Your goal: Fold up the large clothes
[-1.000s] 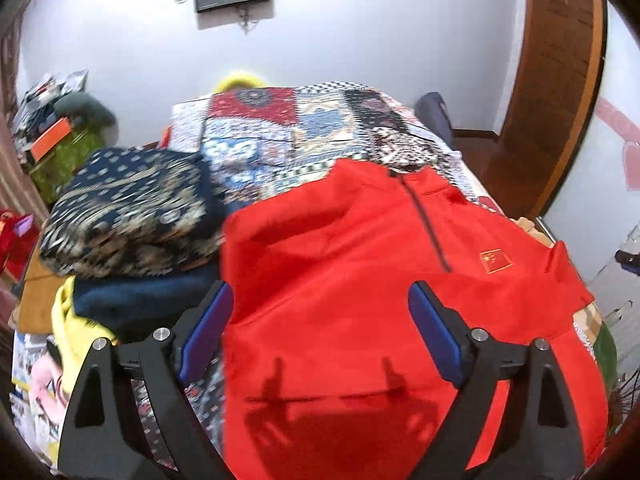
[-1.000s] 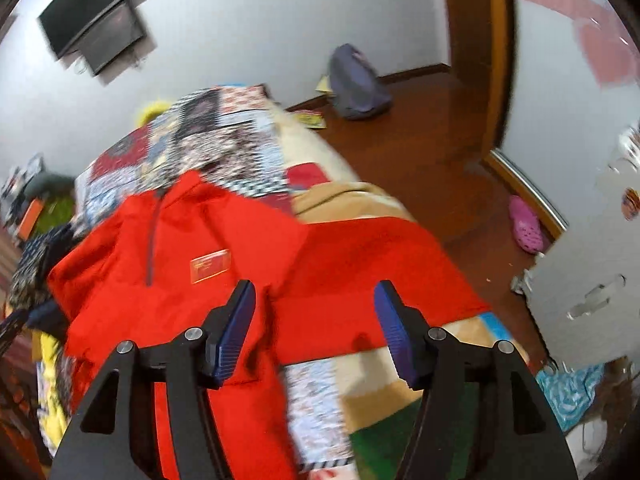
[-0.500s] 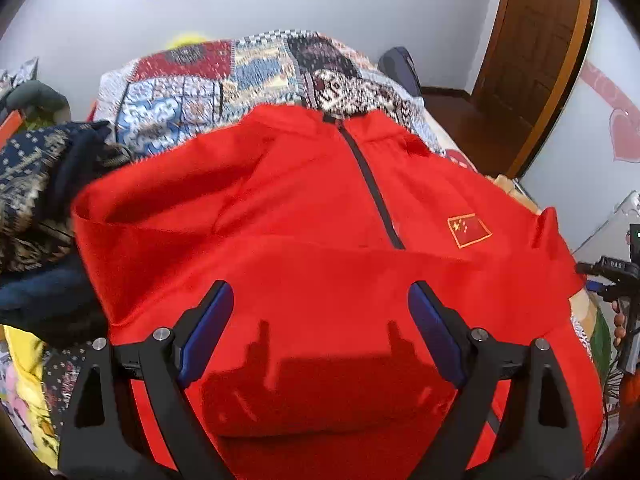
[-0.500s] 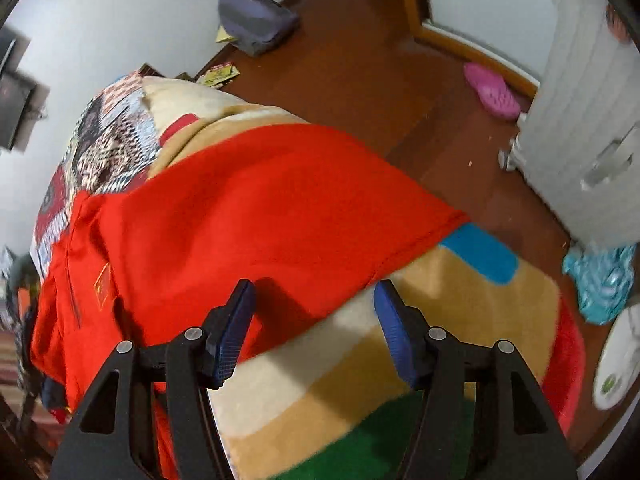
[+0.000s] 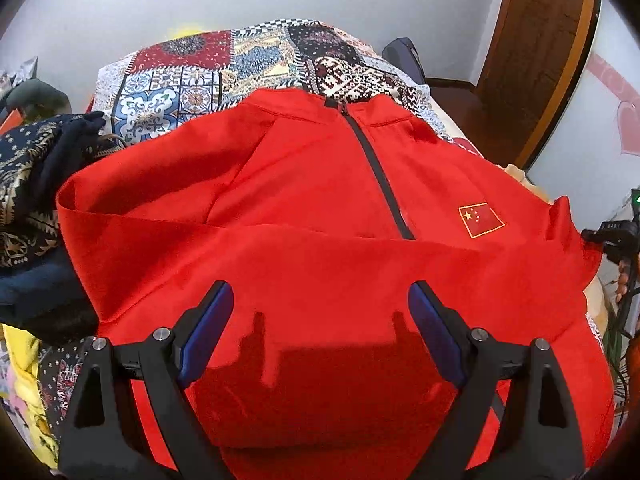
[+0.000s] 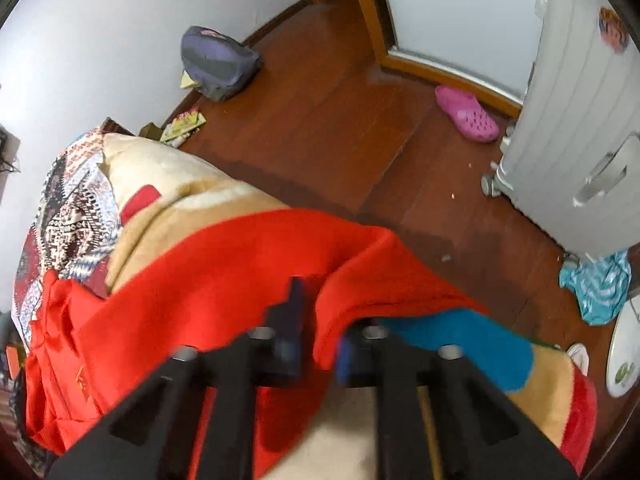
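One red jacket [image 5: 304,184], two tongs (right [image 6: 316,332] just clamped its sleeve).

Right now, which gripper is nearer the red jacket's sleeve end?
Right. The right gripper has just been closing and is shut on the red jacket at its sleeve end. The left gripper hangs open above the body, touching nothing.

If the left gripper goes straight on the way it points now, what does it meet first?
Most likely the red jacket: it fills the view between the open left gripper fingers, with nothing visible before it. How near is unclear.
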Demonstrator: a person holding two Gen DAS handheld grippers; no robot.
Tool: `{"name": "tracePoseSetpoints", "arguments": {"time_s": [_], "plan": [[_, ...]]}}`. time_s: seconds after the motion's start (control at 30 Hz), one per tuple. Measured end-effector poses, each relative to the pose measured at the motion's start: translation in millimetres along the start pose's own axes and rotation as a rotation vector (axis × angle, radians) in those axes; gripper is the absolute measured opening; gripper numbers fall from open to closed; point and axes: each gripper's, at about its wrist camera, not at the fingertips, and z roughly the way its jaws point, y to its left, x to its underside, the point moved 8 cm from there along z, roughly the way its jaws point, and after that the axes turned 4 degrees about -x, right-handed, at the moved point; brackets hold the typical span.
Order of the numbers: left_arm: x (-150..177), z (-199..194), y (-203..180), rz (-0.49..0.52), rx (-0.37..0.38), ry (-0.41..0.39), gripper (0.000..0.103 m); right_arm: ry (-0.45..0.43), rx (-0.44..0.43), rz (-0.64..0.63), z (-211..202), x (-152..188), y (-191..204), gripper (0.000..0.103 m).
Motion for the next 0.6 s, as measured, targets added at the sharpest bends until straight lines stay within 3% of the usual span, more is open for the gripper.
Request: {"name": "tracePoseSetpoints", "arguments": {"time_s": [0.13,0.3,0.47,0.6], "plan": [[-4,-13,1,0.013,-0.01,-0.027,0.089,-0.11,-0.019,-0.137,-43,-8,33,0.007],[-10,-37,3,0.021,-0.009,-0.074,0.089,-0.249,-0.103,-0.34,-117,-12,103,0.007],[-15,-63,5,0.032,-0.014,-0.12,0.089,-0.262,-0.248,-0.496,-157,15,175,0.007],[-14,-81,10,0.047,-0.023,-0.145,0.089,-0.193,-0.334,-0.597,-157,58,221,0.007]]}}
